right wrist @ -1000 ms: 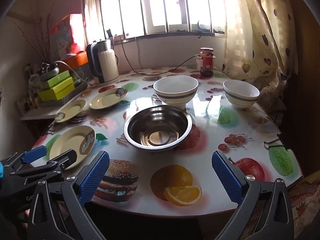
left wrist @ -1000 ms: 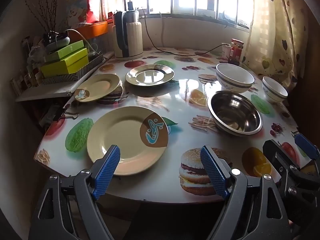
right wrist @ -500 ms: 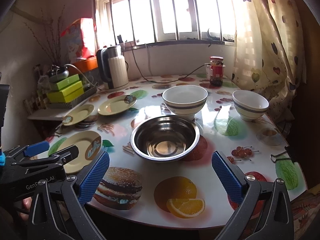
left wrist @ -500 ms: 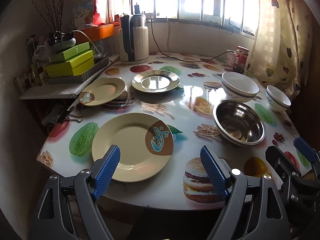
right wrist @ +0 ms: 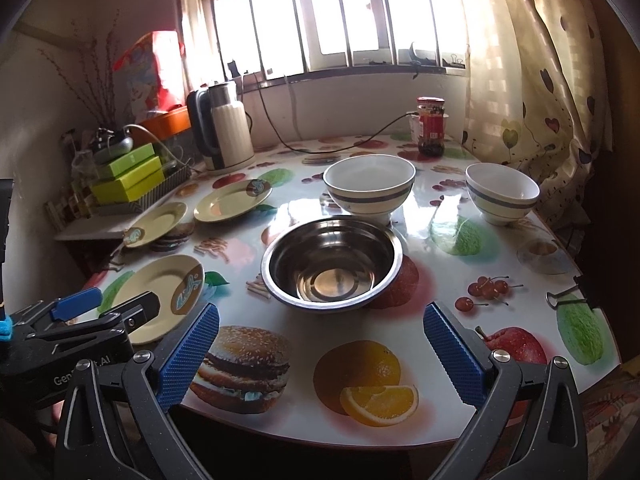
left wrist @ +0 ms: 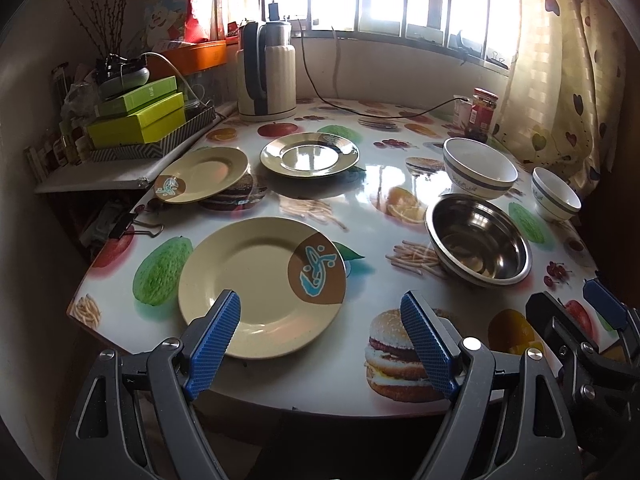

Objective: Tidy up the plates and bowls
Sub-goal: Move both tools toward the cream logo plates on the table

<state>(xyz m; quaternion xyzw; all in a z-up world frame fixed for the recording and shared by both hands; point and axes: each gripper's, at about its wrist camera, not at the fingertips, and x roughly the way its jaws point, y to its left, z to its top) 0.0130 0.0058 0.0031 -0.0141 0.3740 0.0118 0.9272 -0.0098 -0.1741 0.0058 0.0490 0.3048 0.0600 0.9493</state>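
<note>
Hovering at the near edge of the table (left wrist: 360, 184), the left gripper (left wrist: 324, 340) has its 2 blue pads spread wide and grips nothing; its left pad hangs over the near rim of the big cream plate (left wrist: 256, 284), though I cannot tell whether it touches. The right gripper (right wrist: 320, 352) is just as released, its pads wide apart above the printed burger and orange, with the steel bowl (right wrist: 332, 264) a little way beyond them.

3 plates sit on the left half of the table: the big cream plate nearest, a smaller cream plate (left wrist: 202, 174) farther back by the left edge, and a third plate (left wrist: 310, 154) toward the far middle, shining in the window light. 3 bowls sit on the right half: the steel bowl nearest, a large white bowl (right wrist: 368, 184) with a dark band just behind it, and a smaller white bowl (right wrist: 502, 192) well apart to the right, near the curtain (right wrist: 532, 80).

At the far side stand a kettle (left wrist: 266, 76), left of middle, and a red-labelled jar (right wrist: 431, 126), toward the right. Green boxes (left wrist: 138, 118) are stacked on a shelf off the table's left side. A black binder clip (left wrist: 128, 224) grips the left edge.
</note>
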